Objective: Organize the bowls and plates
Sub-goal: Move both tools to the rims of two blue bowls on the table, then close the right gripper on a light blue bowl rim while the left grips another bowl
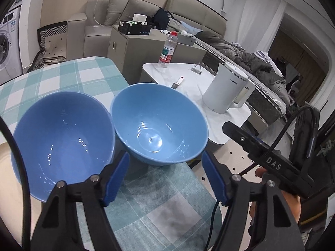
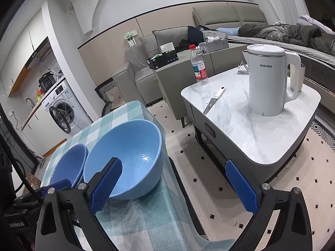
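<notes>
Two blue bowls stand side by side on the checked tablecloth (image 1: 146,205). The left bowl (image 1: 62,133) looks like a stack of two in the right wrist view (image 2: 69,165). The right bowl (image 1: 159,123) stands near the table's right edge and also shows in the right wrist view (image 2: 125,156). My left gripper (image 1: 165,177) is open and empty, just in front of the right bowl. My right gripper (image 2: 178,182) is open and empty, its left finger at the right bowl's near rim, its right finger over the floor. The right gripper's body (image 1: 272,161) shows at the right of the left wrist view.
A low marble table (image 2: 261,125) stands to the right with a white kettle (image 2: 268,79), a water bottle (image 2: 199,64) and a knife (image 2: 213,100). A sofa (image 1: 129,14), a cabinet (image 1: 134,50) and a washing machine (image 2: 62,108) lie beyond. A cream plate's edge (image 1: 6,167) shows at the far left.
</notes>
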Demonstrator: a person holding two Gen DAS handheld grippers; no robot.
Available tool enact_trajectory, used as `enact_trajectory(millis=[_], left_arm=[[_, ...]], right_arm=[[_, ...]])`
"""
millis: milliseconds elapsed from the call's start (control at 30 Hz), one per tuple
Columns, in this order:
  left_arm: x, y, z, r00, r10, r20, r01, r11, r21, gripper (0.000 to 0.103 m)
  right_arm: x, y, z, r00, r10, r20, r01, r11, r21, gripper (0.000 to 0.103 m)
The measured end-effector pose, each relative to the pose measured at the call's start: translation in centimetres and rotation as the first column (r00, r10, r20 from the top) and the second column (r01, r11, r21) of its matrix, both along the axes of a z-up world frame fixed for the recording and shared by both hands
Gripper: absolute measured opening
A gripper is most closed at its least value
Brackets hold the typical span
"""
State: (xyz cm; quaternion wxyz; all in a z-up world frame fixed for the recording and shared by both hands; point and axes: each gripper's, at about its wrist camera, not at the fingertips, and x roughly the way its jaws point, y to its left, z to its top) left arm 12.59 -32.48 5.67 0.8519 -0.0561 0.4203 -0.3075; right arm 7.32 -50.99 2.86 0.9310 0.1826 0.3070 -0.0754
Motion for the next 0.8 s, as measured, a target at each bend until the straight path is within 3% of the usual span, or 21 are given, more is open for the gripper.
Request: enact_trajectory(millis=[67,167,267,367,800], left_arm=[[0.1,-0.3,-0.3,1.000,0.000,-0.010,0.000,1.000,-0.001,0.071],[0.2,-0.7,-0.7,1.000,0.005,-0.018,-0.005,1.000,0.000,0.071],[0.2,-0.9,-1.0,1.000,0.028,-0.004,-0.028,1.000,0.004,0.062],[0.5,-0.9,-1.3,0.999,0.038,-0.014,-0.038,0.999,-0.007,0.062],[1.4,-1.0,-2.6,0.994,0.109,-0.022,-0.109,0.994,-0.011,0.062]], right_arm=[[0.3,-0.2,-0.4,1.000,0.004,-0.007,-0.004,1.000,0.014,0.088],[0.6,-0.2,-1.1,1.000,0.006,-0.015,-0.006,1.000,0.028,0.087],[0.8,-0.1,-1.5,1.000,0.014,-0.021,-0.014,1.000,0.025,0.086],[1.0,-0.2,-1.8,1.000,0.024,-0.019,-0.023,0.999,0.035,0.077],[2.3,0.6,-3.0,0.999,0.040,-0.026,-0.039,0.997,0.059,0.072]])
